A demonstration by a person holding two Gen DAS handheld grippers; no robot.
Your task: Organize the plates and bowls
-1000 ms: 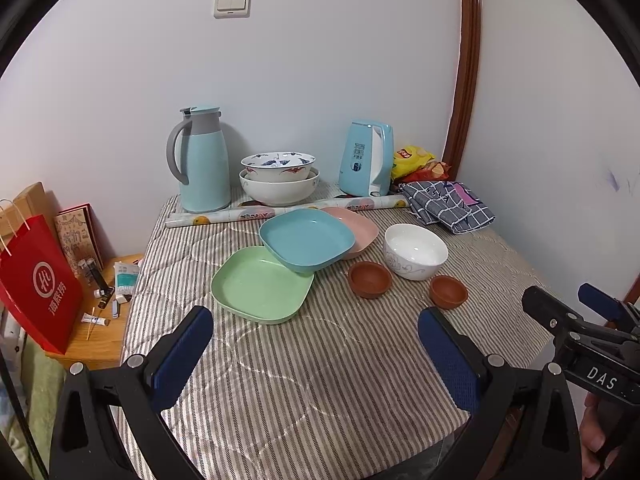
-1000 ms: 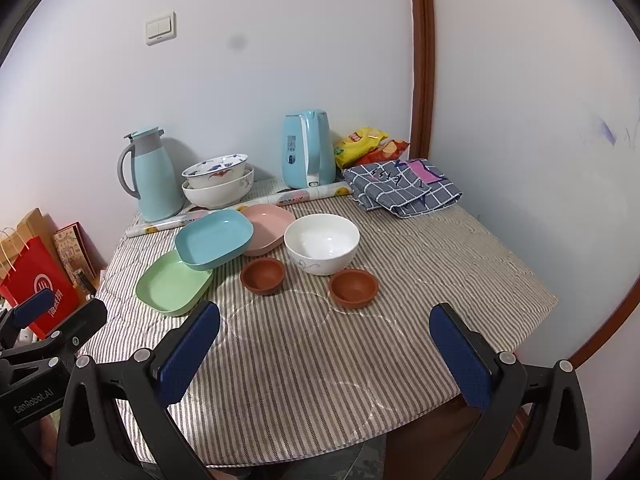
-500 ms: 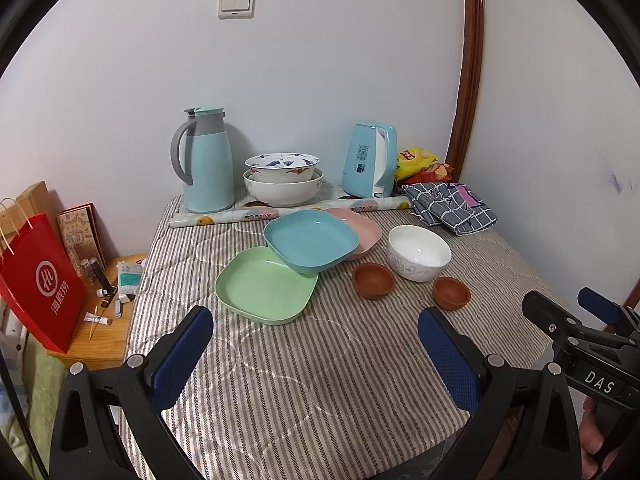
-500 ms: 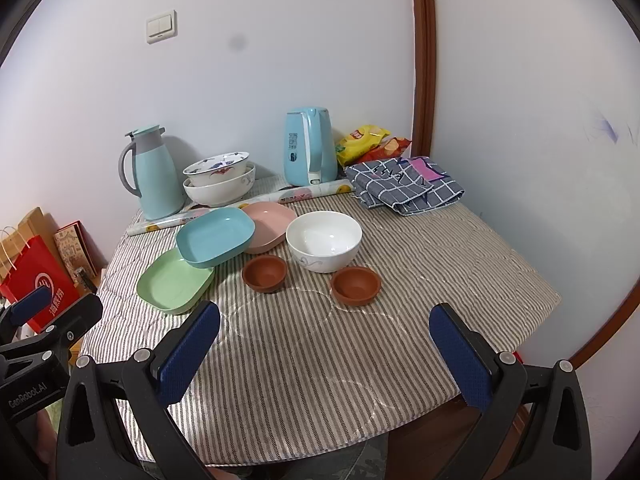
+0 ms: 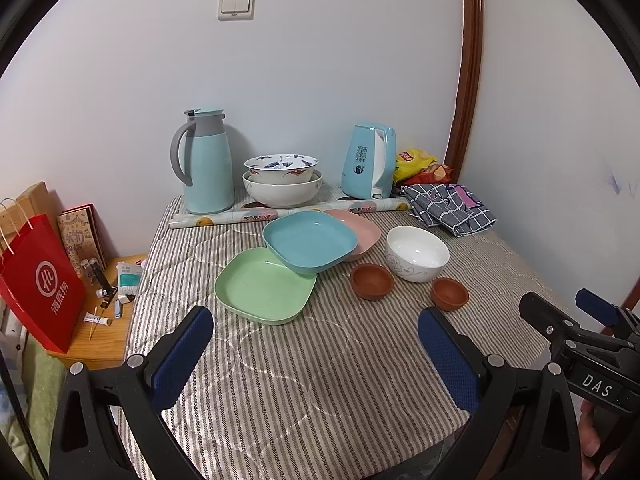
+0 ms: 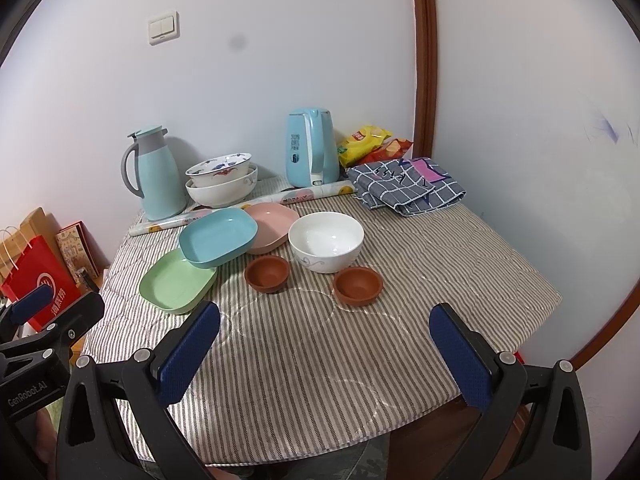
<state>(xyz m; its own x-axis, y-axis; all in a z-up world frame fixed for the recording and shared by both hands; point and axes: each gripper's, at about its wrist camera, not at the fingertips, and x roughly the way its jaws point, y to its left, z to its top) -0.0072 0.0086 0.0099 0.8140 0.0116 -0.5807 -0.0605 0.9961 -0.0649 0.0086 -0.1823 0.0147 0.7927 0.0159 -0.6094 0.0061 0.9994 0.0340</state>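
Observation:
On the striped tablecloth lie a green plate, a blue plate leaning over it, and a pink plate behind. A white bowl and two small brown bowls sit to the right. Two larger bowls are stacked at the back. My left gripper and right gripper both hover open over the table's near edge, holding nothing.
A teal thermos jug, a blue kettle, snack bags, a checked cloth and a rolled sheet line the back. A red bag and a low wooden stand are left of the table.
Both grippers have drawn back and risen slightly, so the table looks a little farther away. No dishes have moved.

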